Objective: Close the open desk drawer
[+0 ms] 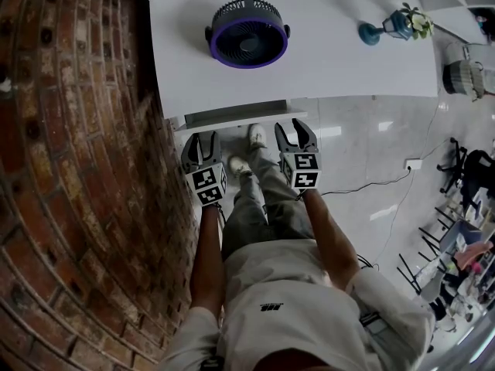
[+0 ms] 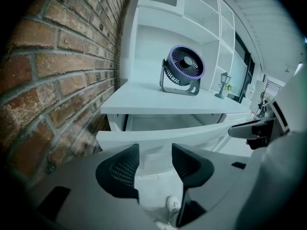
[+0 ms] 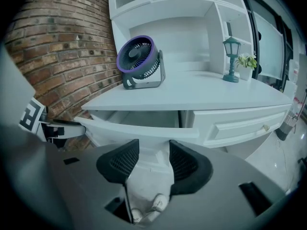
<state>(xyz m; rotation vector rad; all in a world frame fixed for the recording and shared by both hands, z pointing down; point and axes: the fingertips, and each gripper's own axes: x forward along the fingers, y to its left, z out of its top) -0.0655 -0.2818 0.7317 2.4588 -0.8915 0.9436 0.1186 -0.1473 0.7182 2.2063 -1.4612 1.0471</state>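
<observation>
In the head view the bench [image 1: 348,60] covers most of the open drawer [image 1: 232,117], and the top edge cuts off the bench's far side.

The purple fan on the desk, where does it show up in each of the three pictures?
Head view: the fan sits top centre, seen from above.
Left gripper view: the fan stands right of centre, in the upper half.
Right gripper view: the fan stands left of centre, in the upper half.
Shared landmark: the open drawer, which lies below the fan in every view.
</observation>
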